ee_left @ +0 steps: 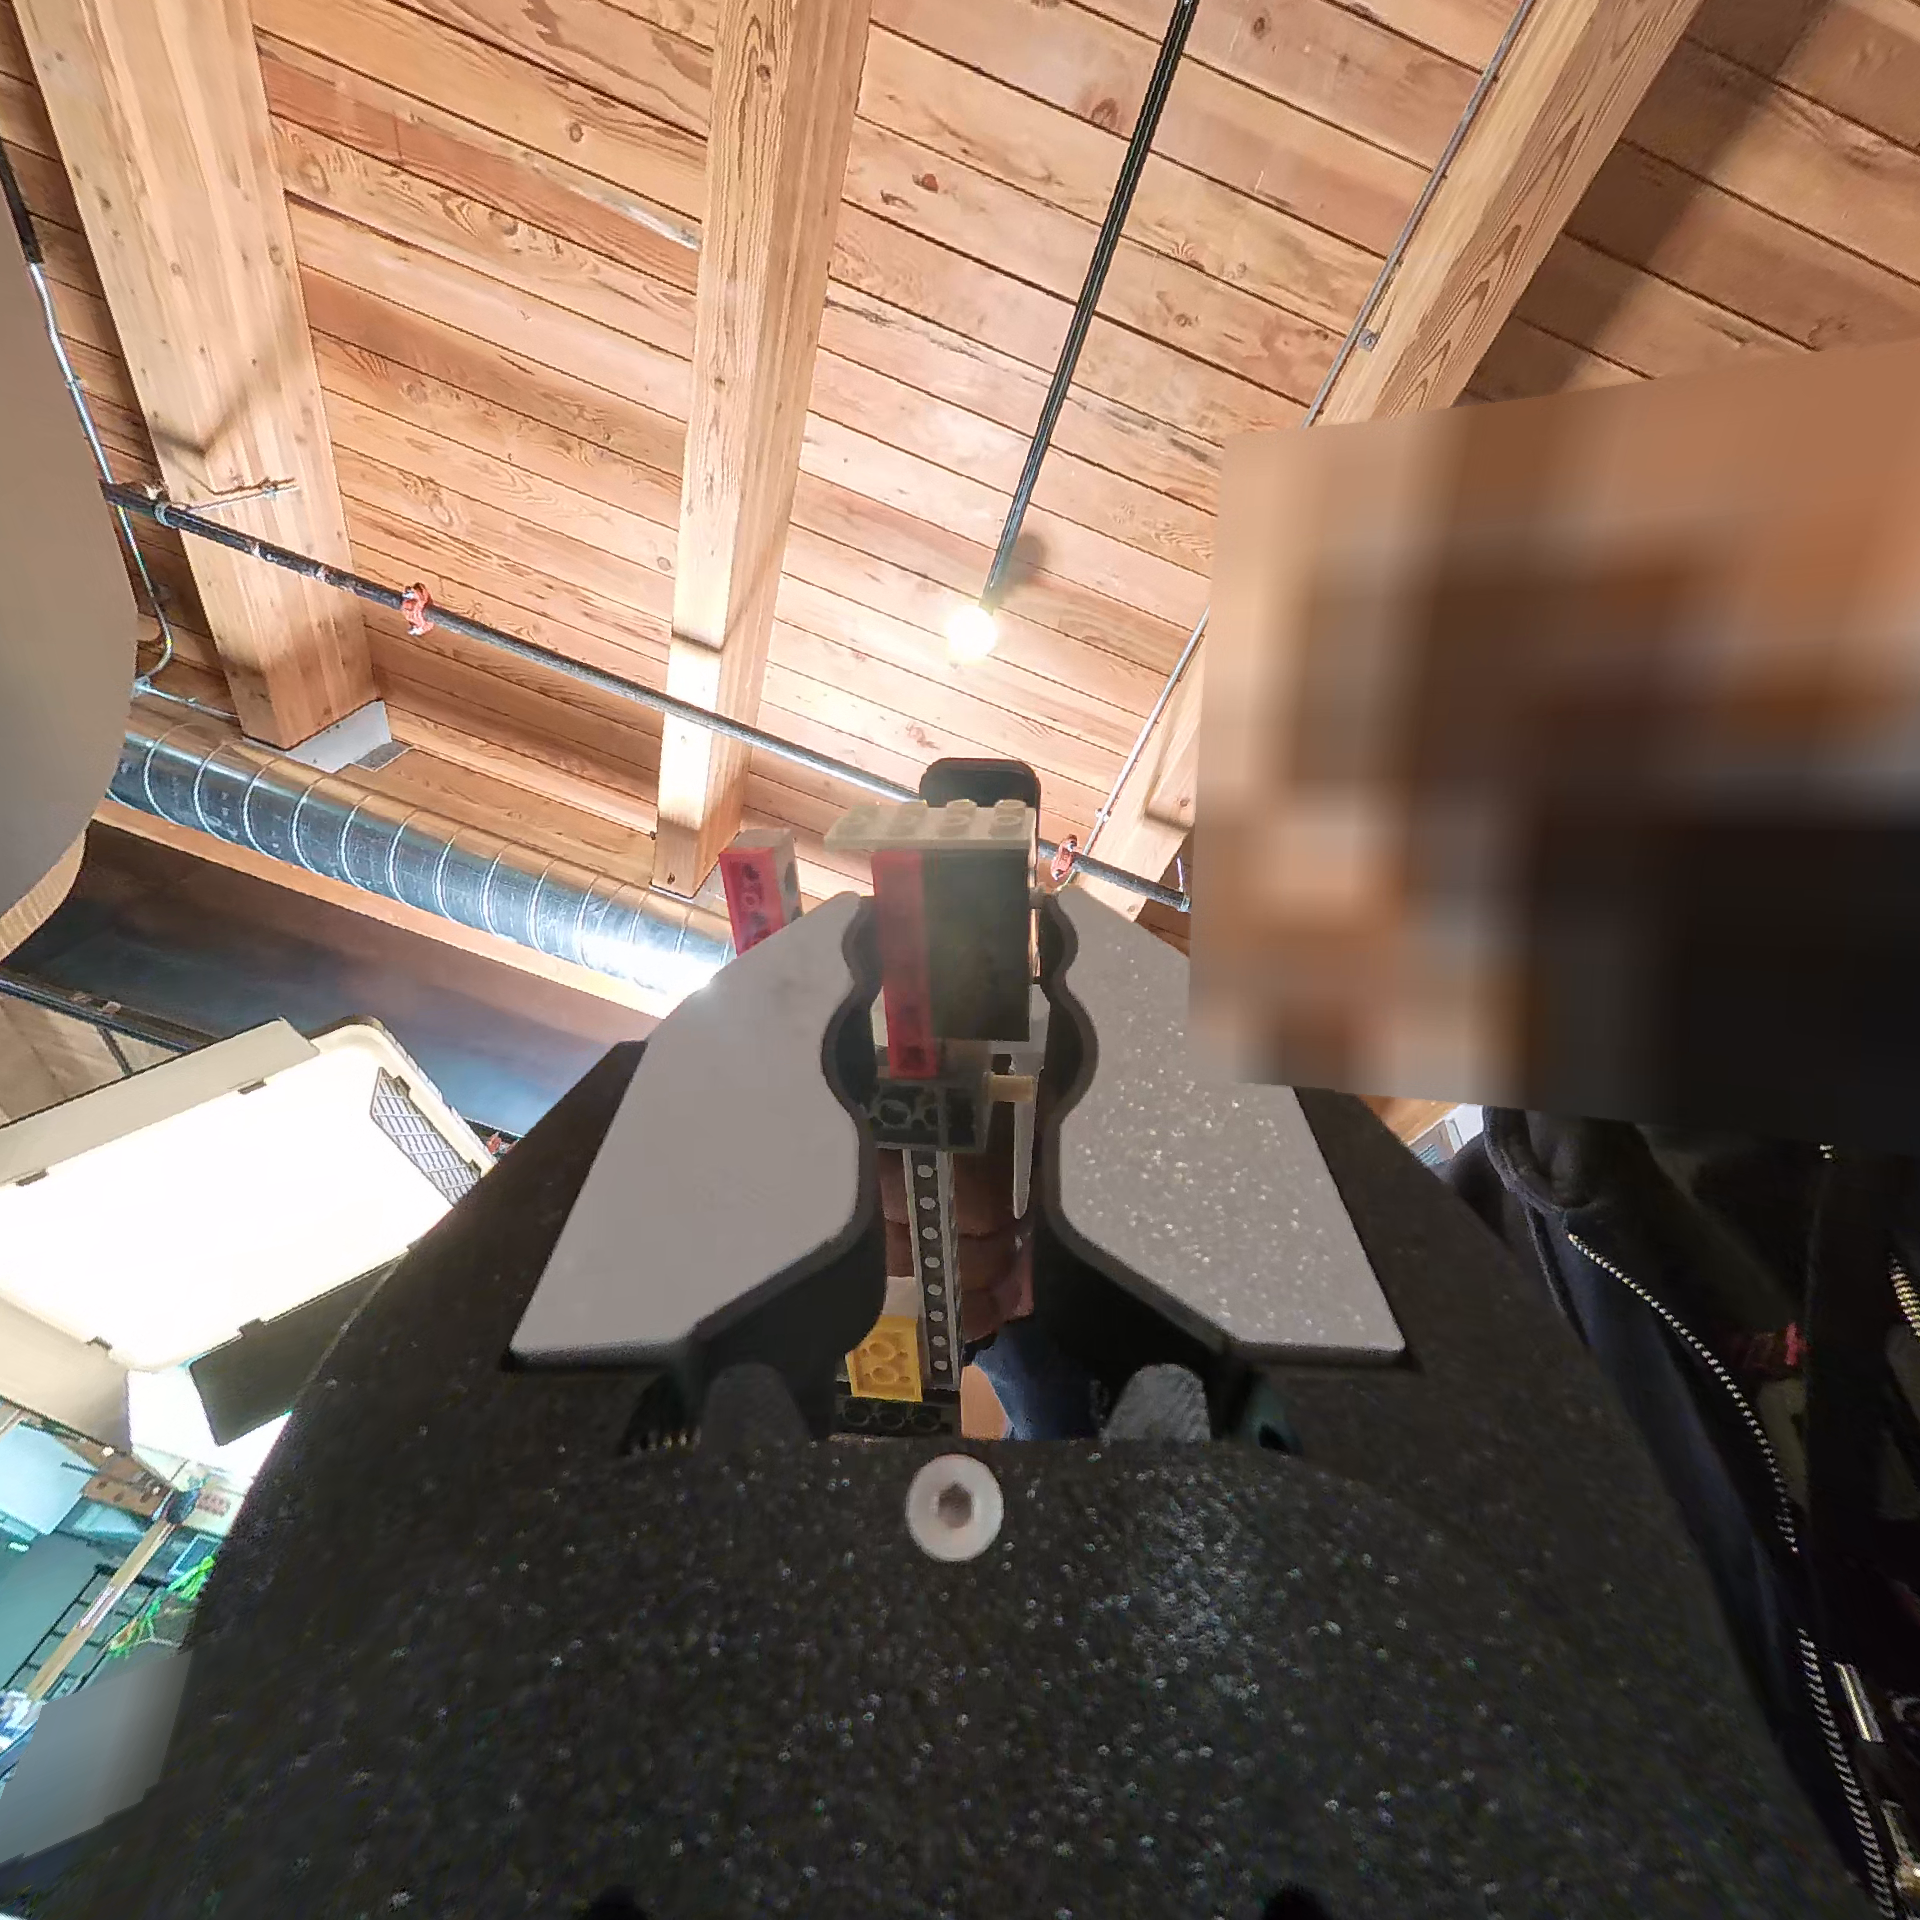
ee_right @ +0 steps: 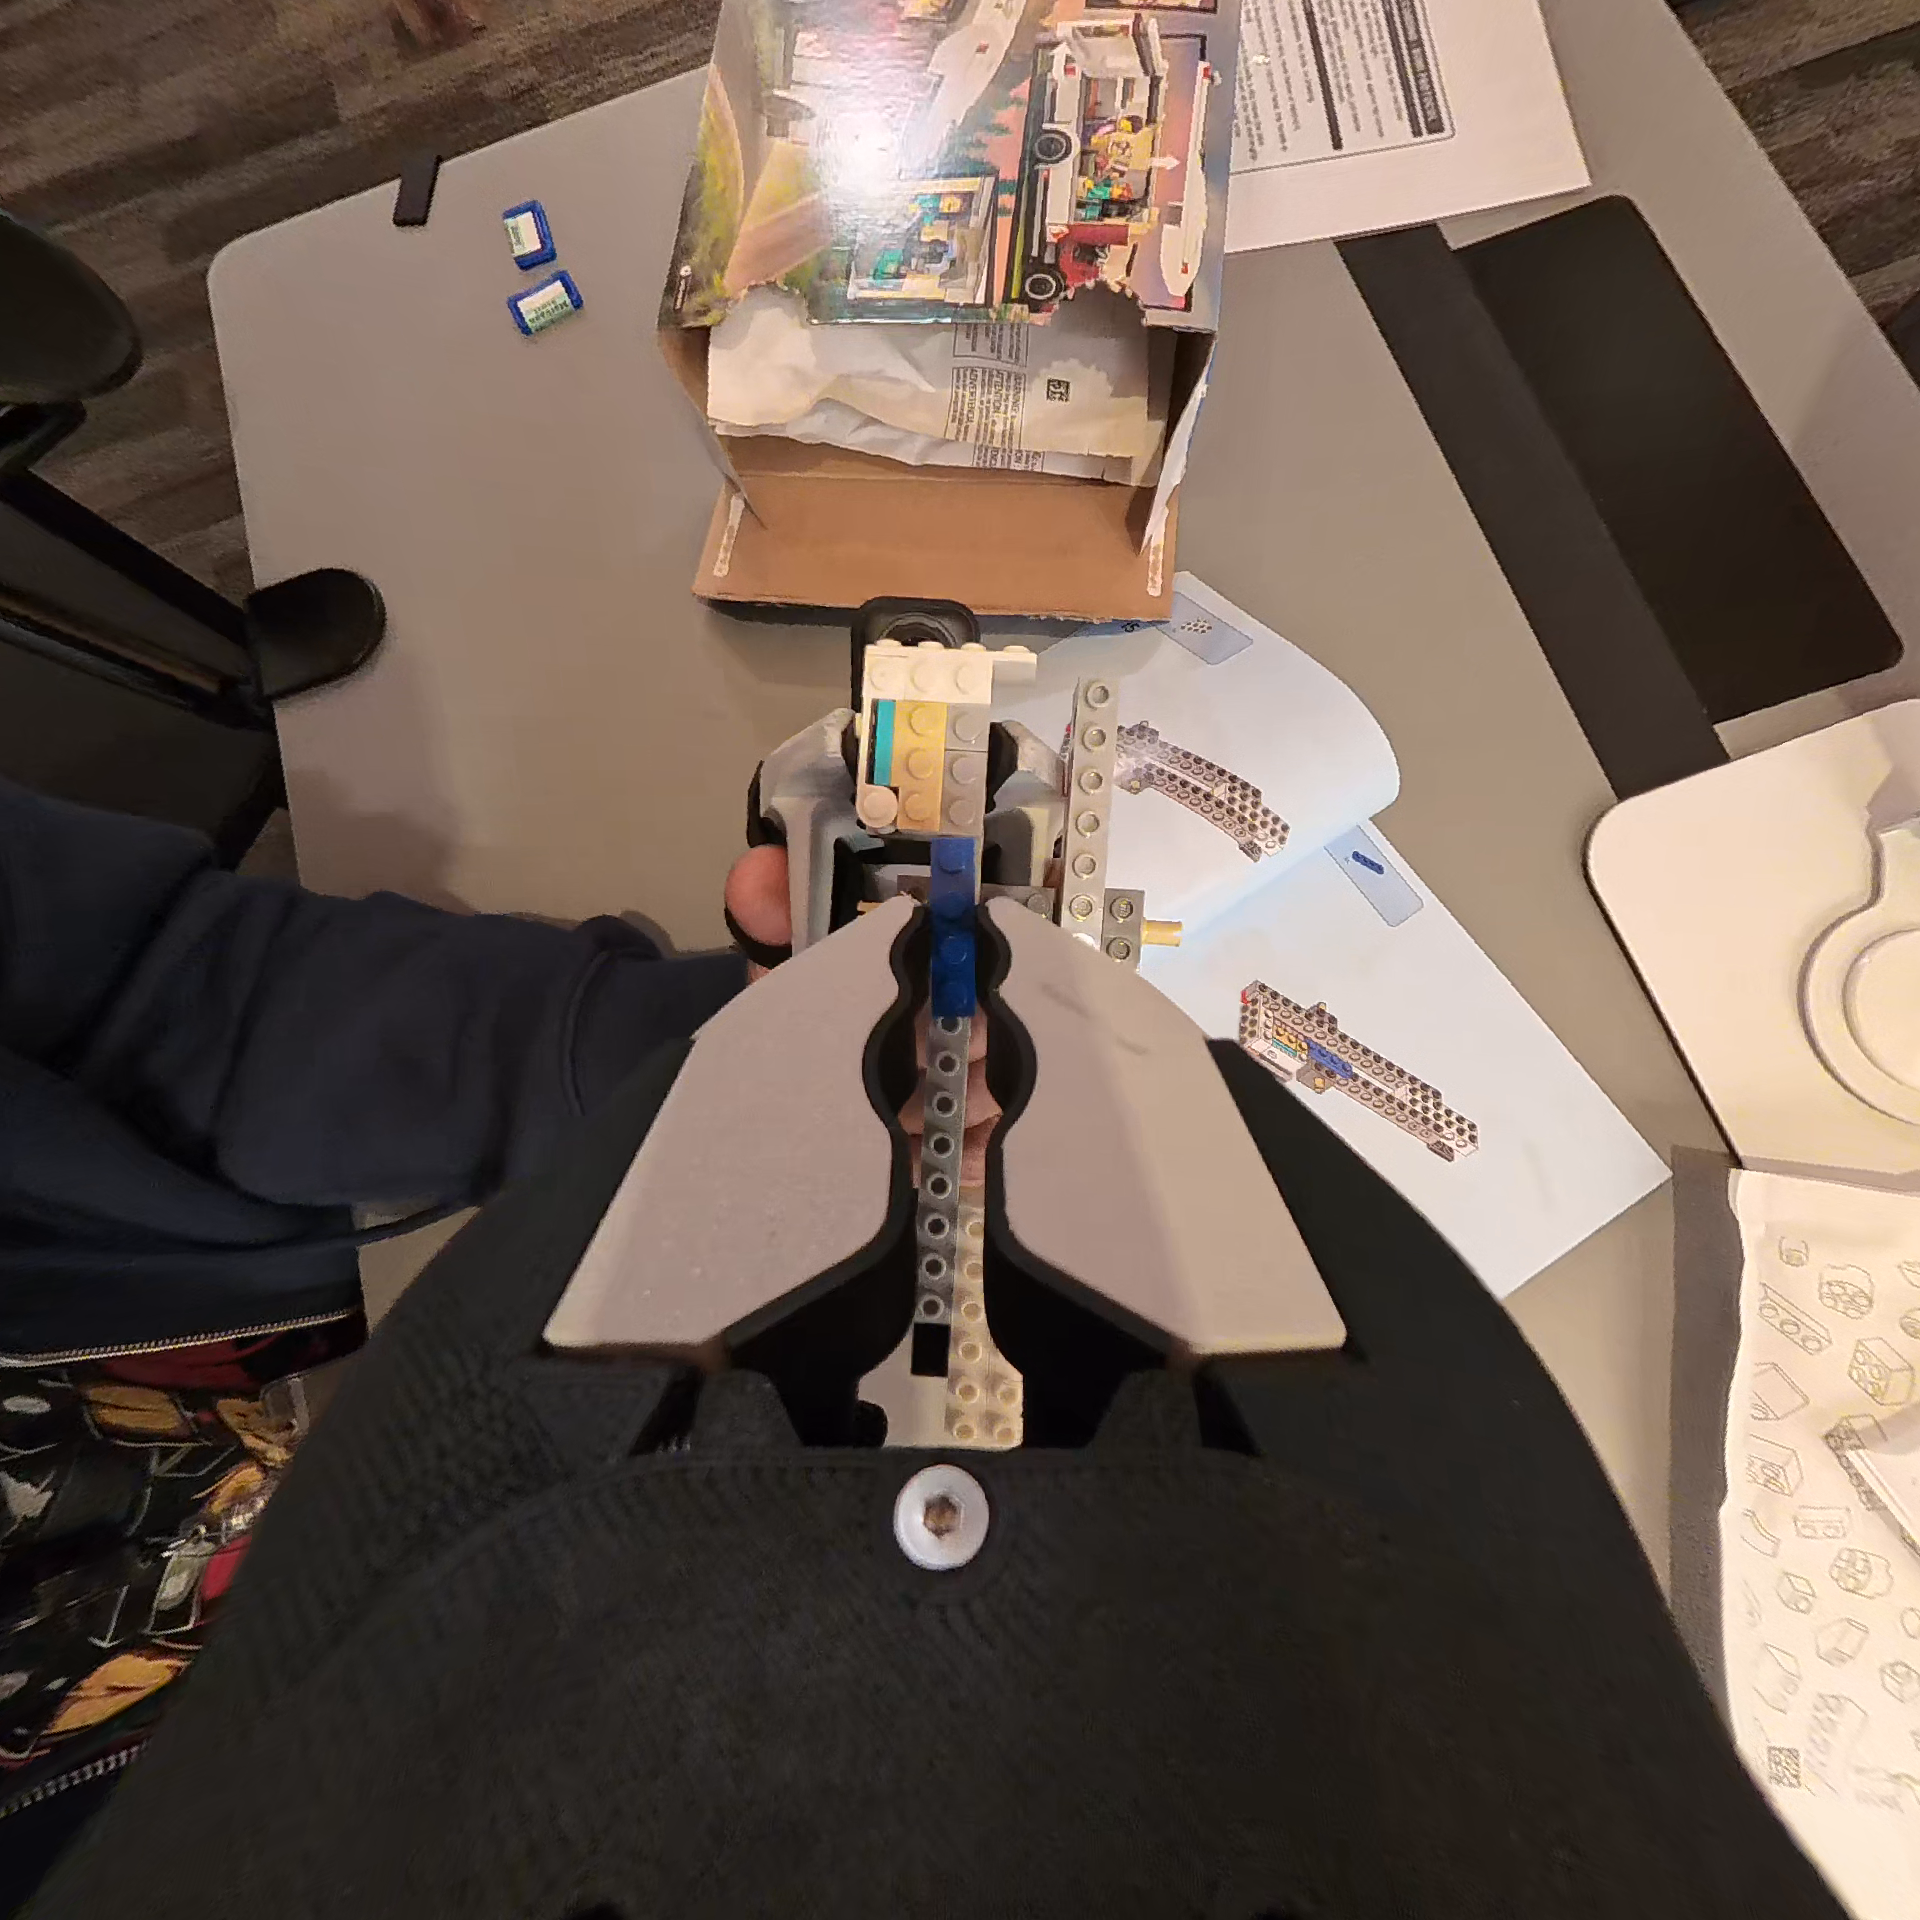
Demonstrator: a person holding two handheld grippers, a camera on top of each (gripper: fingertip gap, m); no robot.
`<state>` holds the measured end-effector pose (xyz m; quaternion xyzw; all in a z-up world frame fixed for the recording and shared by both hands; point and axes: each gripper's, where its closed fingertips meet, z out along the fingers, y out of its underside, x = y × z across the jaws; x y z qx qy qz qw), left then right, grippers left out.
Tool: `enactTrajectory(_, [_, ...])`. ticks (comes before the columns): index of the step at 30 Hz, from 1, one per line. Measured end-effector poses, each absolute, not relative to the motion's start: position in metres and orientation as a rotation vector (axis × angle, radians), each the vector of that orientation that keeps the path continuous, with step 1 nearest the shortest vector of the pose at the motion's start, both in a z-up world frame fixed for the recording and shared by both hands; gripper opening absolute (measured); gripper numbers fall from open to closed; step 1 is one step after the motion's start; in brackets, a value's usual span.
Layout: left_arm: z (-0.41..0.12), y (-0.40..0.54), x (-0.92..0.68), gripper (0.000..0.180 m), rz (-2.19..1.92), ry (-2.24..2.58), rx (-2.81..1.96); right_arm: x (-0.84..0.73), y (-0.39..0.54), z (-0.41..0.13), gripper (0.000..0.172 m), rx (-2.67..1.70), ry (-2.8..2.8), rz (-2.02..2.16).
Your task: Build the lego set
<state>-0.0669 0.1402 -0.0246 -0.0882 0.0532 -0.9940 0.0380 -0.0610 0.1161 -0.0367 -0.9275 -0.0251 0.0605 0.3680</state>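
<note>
Table (ee_right: 499, 582): grey, bearing an open box (ee_right: 935, 312) and instruction sheets (ee_right: 1455, 1039).
Brick model (ee_right: 925, 758): above the table, clamped in the left gripper (ee_left: 951, 935).
Blue plate (ee_right: 954, 935): on the model, pinched by the right gripper (ee_right: 954, 940).

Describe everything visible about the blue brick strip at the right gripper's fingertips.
The blue strip is a thin, glossy plastic plate, one stud wide and four studs long. It lies lengthwise between the right gripper fingertips, whose black pads close on its sides. Its near end sits over a grey holed beam; its far end reaches the white, tan and grey brick block held by the left gripper.
</note>
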Motion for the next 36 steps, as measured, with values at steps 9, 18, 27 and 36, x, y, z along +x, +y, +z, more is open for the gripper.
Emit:
enactTrajectory(9, [-0.024, 0.143, -0.068, 0.029, -3.060, 0.128, -0.258, -0.061, 0.121, -0.044, 0.008, -2.391, -0.009, 0.184])
enactTrajectory(18, [-0.025, 0.146, -0.069, 0.028, -3.064, 0.109, -0.256, -0.063, 0.122, -0.044, 0.008, -2.386, 0.010, 0.196])
enactTrajectory(27, [-0.027, 0.147, -0.068, 0.029, -3.089, 0.069, -0.252, -0.064, 0.124, -0.046, 0.008, -2.390, 0.028, 0.197])
enactTrajectory(36, [-0.030, 0.148, -0.066, 0.028, -3.145, -0.018, -0.246, -0.063, 0.125, -0.049, 0.011, -2.387, 0.042, 0.202])
